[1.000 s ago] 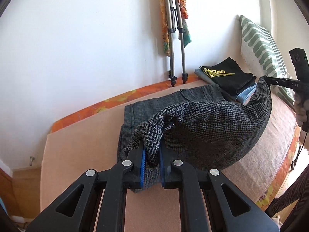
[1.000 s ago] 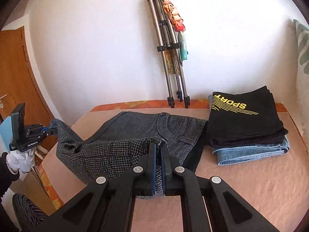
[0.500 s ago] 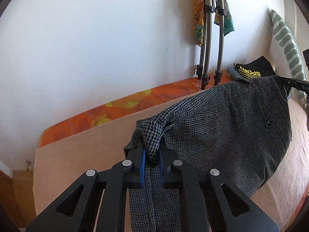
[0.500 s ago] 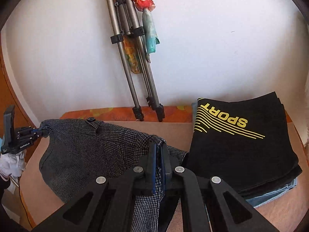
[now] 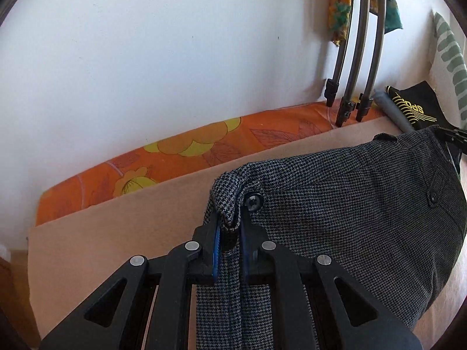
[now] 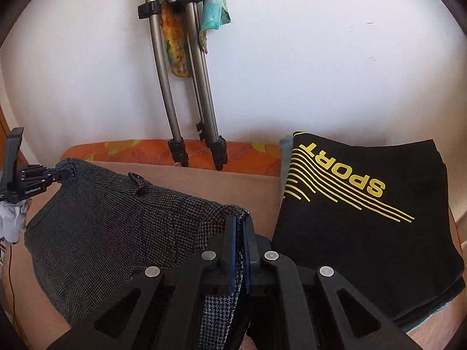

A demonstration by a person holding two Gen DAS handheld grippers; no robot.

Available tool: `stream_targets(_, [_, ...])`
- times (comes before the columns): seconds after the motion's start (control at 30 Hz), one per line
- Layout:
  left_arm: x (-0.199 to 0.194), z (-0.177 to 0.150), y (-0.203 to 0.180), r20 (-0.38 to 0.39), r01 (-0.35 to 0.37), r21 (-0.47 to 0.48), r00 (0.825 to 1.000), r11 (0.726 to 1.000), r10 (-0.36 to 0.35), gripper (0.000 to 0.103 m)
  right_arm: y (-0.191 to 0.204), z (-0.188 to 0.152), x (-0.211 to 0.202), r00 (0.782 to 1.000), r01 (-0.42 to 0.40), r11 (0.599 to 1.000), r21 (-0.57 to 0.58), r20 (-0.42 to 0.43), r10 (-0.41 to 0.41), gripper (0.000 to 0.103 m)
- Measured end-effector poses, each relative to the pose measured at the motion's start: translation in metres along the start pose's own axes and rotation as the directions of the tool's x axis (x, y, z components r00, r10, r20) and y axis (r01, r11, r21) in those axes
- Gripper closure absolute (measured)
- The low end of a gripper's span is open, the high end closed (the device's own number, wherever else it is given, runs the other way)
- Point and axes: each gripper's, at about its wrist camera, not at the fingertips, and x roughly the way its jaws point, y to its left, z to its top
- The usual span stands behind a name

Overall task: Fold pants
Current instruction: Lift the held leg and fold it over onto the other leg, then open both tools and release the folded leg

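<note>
The grey houndstooth pants [image 5: 350,204] hang stretched between my two grippers above the tan bed cover [image 5: 116,233]. My left gripper [image 5: 229,224] is shut on the waistband corner next to a black button [image 5: 253,201]. My right gripper [image 6: 239,227] is shut on the other end of the pants [image 6: 116,233]. The left gripper also shows at the far left of the right wrist view [image 6: 55,175], still pinching the cloth. The right gripper's tip shows at the right edge of the left wrist view [image 5: 455,137].
A folded stack topped by a black "SPORT" garment [image 6: 364,204] lies to the right on the bed. A tripod [image 6: 186,102] leans on the white wall behind. An orange flowered sheet [image 5: 175,157] runs along the wall. A striped pillow [image 5: 449,58] stands far right.
Both grippers have lifted the pants and carried them toward the wall. The folded bulge has opened into a taut hanging sheet, with the button side now showing.
</note>
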Motion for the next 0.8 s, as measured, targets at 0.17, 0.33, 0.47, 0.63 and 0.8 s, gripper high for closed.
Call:
stream_targets(0.17, [0.016,0.007,0.006,-0.031,-0.022,-0.021,0.999,1.0,0.022,0.088,0.004,0.001,0.013,0.999,0.037,0.999,-0.022,-0.021,-0.038,0.102])
stream_targets(0.33, [0.001,0.009,0.027,-0.004,-0.076,-0.057,0.997,0.995,0.076,0.083,0.006,0.002,0.02,0.997,0.068,0.996,-0.05,-0.033,-0.07,0.102])
stream_targets(0.47, [-0.019,0.001,0.042,-0.012,-0.072,-0.058,0.997,0.996,0.072,0.083,0.007,0.007,0.022,0.996,0.086,0.995,-0.059,-0.029,-0.088,0.102])
stream_targets(0.63, [-0.064,-0.029,0.049,-0.002,-0.055,-0.021,0.998,0.998,0.055,0.075,0.016,0.012,0.032,0.99,0.131,0.985,-0.111,-0.035,-0.136,0.101])
stream_targets(0.8, [-0.098,-0.074,0.05,-0.028,-0.017,-0.02,0.999,1.0,0.016,0.06,0.017,0.012,0.018,0.985,0.169,0.98,-0.108,-0.023,-0.172,0.072])
